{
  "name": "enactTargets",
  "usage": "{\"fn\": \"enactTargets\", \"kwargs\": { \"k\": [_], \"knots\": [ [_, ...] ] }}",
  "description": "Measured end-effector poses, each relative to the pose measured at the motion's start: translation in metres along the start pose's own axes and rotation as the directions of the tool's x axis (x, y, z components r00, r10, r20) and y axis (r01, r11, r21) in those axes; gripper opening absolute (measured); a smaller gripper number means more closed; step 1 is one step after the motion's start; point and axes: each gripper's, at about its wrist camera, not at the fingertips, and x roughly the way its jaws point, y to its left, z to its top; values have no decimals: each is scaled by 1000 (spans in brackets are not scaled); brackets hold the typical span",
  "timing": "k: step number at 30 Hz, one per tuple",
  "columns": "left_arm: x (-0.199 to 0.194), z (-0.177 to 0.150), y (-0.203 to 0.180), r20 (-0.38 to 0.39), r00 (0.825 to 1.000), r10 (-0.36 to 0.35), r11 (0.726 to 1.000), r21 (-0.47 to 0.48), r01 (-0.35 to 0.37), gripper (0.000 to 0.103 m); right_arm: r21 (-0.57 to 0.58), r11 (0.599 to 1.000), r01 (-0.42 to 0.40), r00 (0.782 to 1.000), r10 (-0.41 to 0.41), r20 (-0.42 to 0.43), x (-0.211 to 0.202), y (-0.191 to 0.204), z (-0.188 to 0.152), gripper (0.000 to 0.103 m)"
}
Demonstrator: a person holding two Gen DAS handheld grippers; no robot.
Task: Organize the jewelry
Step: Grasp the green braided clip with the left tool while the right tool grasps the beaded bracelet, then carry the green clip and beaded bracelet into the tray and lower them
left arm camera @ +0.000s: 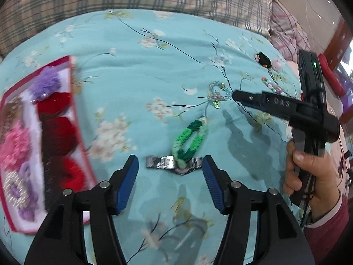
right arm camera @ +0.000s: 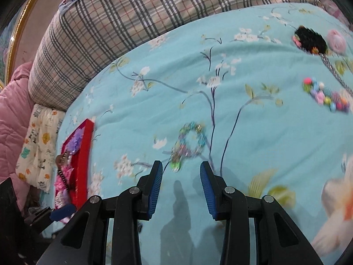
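Bedspread [left arm camera: 136, 70]: silver bracelet [left arm camera: 172, 163] between parted fingers [left arm camera: 130, 174].

The right gripper [right arm camera: 181, 184] hung over the blue floral bedspread [right arm camera: 154, 101], its blue-padded fingers [right arm camera: 157, 187] spread apart with nothing between them. Just beyond the fingertips lay a sparkly beaded bracelet [right arm camera: 189, 142]. A red jewelry box [right arm camera: 80, 154] sat at the left. A black hair clip [right arm camera: 311, 39] and a multicoloured beaded piece [right arm camera: 326, 98] lay far right. A plaid pillow [right arm camera: 132, 22] lay behind.
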Motion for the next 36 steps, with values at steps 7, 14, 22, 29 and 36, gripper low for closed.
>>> {"fn": "enactTargets", "kwargs": {
  "k": [7,14,22,29,36],
  "knots": [
    [43,13,-14,-78,997,-10,999,45,13,67,-38,998,44,999,-45,-18,23,-5,16,38],
    [78,18,-18,-135,990,34,998,55,-27,65,-113,989,93,995,-96,-29,42,3,18,16],
    [68,24,-9,-97,995,2,1000,22,0,14,-87,995,56,998,-59,-29,29,3,12,7],
    [30,25,8,-21,999,-33,999,-30,32,13,-76,997,-12,1000,11,-20,7,15,1,7],
    [-1,22,21,35,999,-28,997,-70,30,13,-99,993,-66,998,66,2,-14,42,-4,7]
  ]
}}
